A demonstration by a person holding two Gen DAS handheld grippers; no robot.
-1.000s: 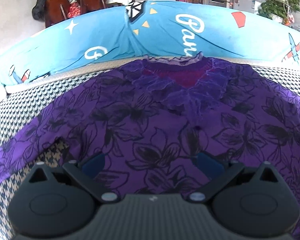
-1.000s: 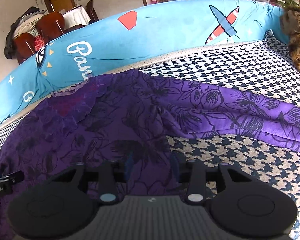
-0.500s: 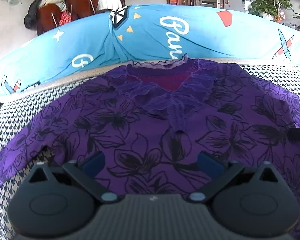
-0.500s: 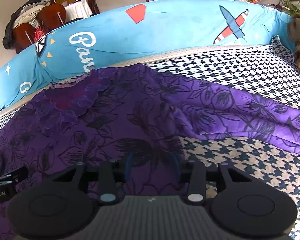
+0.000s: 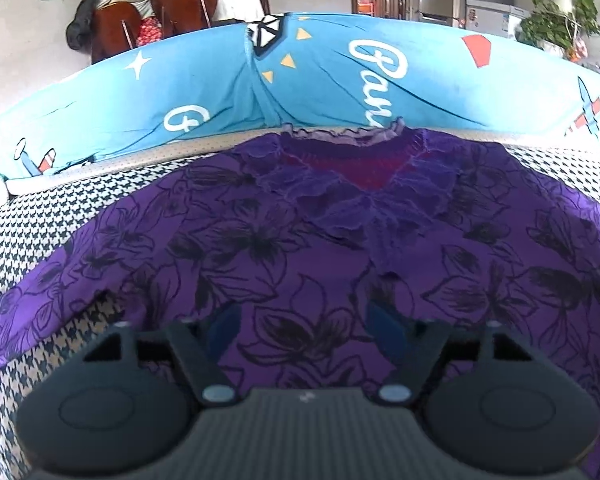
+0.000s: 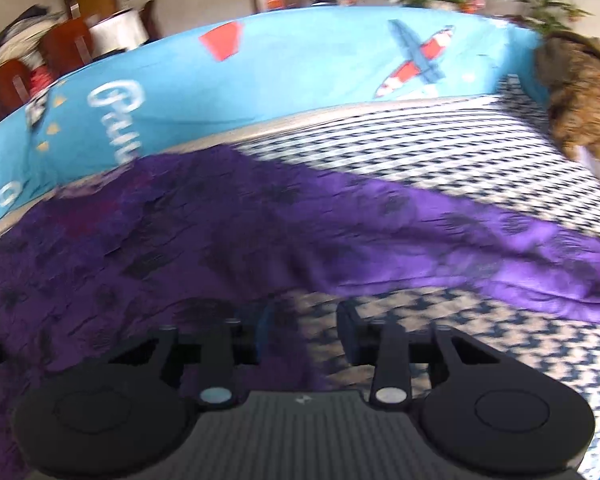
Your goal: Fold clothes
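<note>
1. The bed [image 5: 28,216], with its black-and-white houndstooth cover, fills both views, and a long blue cushion [image 5: 340,80] printed with planes and lettering runs along its far edge.
2. The purple blouse [image 5: 300,248] with black flowers lies spread flat on the cover, its ruffled collar toward the cushion and one sleeve stretched out to each side.
3. My left gripper [image 5: 304,322] hangs over the lower middle of the blouse. Its jaws have just been closing; they stand apart with fabric between the blue pads, gripping nothing.
4. My right gripper [image 6: 304,330] is over the blouse's right edge below the sleeve, one finger over purple fabric, the other over bare cover. Its jaws have just been closing, a gap remains, and they clamp nothing; this view is blurred.
</note>
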